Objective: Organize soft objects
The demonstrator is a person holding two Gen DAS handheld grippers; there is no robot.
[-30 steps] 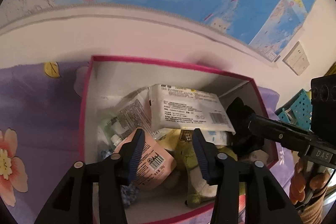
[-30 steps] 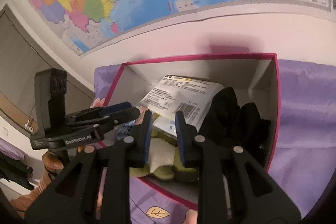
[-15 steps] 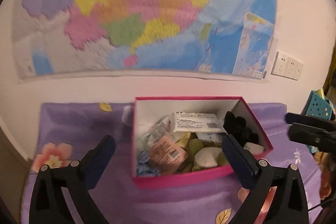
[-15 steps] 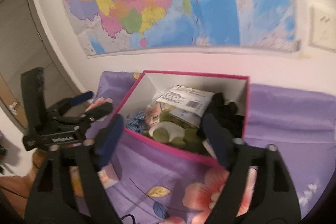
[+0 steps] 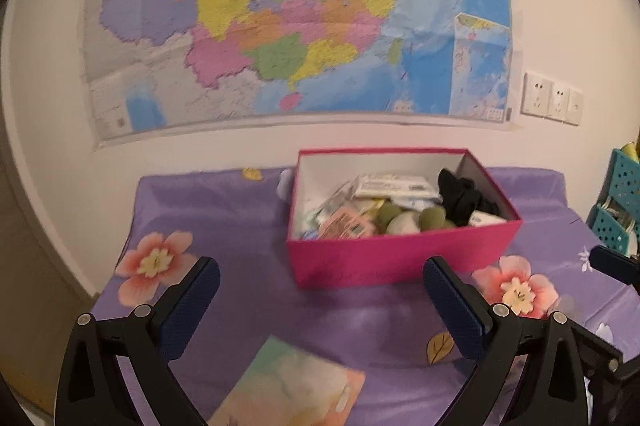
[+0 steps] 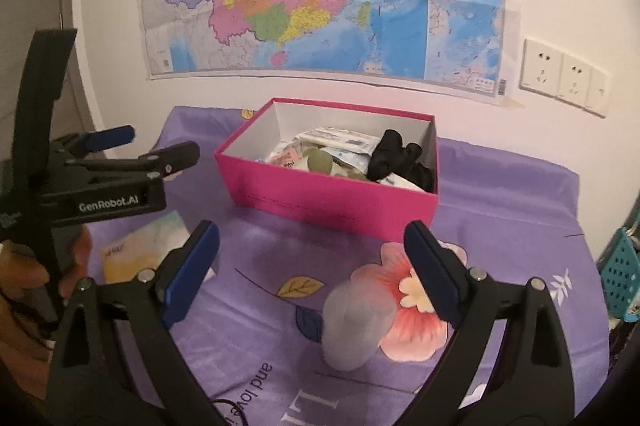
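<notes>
With both sets of fingers spread wide and empty, jaws just opened, I see the flat pastel packet (image 5: 288, 386) just ahead of my left gripper (image 5: 320, 306), the translucent soft lump (image 6: 352, 322) between my right gripper's (image 6: 312, 266) fingers, and the pink cardboard box (image 6: 332, 194) beyond.

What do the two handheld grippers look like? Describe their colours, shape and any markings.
Both are matte black plastic. The left gripper and right gripper each have two angled, open-frame fingers tipped with dark blue ribbed pads and fixed with silver screws. In the right wrist view, the left gripper's body carries white "GenRobot.AI" lettering and an upright black handle. No cables or sleeves are visible.
</notes>
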